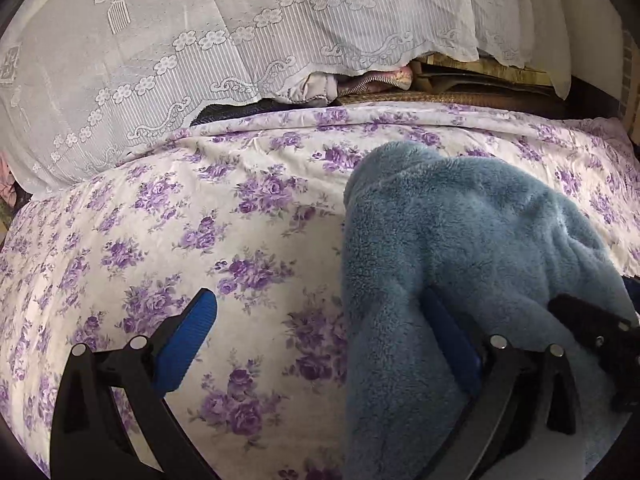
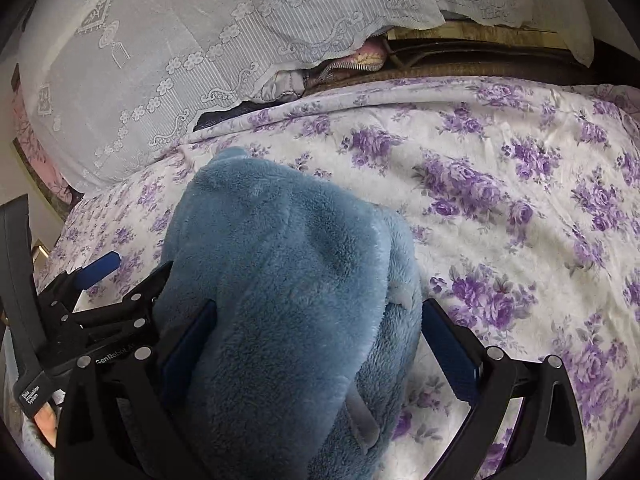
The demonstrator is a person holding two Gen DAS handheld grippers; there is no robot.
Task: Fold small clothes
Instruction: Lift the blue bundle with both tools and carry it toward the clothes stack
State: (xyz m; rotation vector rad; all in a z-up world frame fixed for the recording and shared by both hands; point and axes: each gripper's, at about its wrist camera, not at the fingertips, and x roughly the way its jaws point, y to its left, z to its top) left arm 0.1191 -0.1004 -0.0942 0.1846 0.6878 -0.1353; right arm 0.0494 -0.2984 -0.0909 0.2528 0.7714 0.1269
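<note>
A fluffy blue fleece garment [image 1: 460, 248] lies bunched in a folded heap on the purple-flowered bedsheet [image 1: 180, 232]. My left gripper [image 1: 320, 344] is open; its right finger is pressed against the garment's left side and its left finger is over bare sheet. In the right wrist view the garment [image 2: 288, 280] fills the gap between the wide-open fingers of my right gripper [image 2: 320, 352]; neither pad clamps it. The left gripper shows there too, at the garment's left [image 2: 100, 300].
A white lace cover [image 1: 180, 60] drapes over a mound at the back of the bed. Bundled clothes [image 1: 360, 84] and a dark woven mat [image 1: 460, 96] lie under its hem. The sheet [image 2: 520, 200] spreads to the right.
</note>
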